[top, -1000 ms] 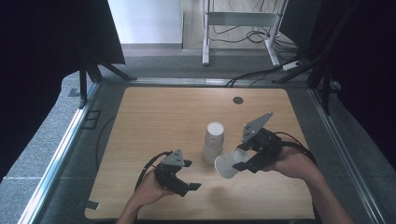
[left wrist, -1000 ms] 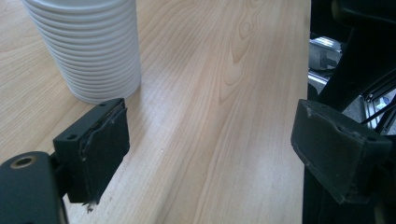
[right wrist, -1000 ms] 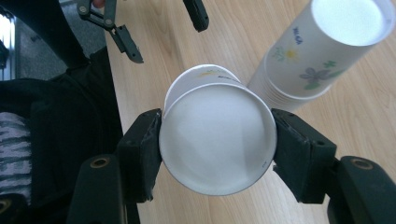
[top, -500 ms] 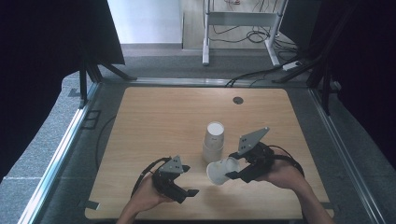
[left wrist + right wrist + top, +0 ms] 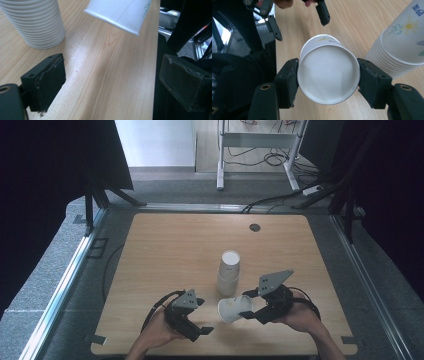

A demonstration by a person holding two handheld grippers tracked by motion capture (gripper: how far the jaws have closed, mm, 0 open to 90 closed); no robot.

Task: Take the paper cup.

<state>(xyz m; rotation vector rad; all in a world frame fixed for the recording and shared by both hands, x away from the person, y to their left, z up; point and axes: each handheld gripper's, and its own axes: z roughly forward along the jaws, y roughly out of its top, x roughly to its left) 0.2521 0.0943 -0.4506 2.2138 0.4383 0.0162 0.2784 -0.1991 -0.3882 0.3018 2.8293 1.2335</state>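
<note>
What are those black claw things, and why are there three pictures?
A person holds black tongs, one pair in each hand. One picture looks down from above the wooden table. The other two come from small cameras riding on the tongs. On the table stands a stack of paper cups, upside down. The right tongs squeeze one single paper cup by its bottom end, tipped sideways. The left tongs hold nothing, and their jaws have just been opening.
</note>
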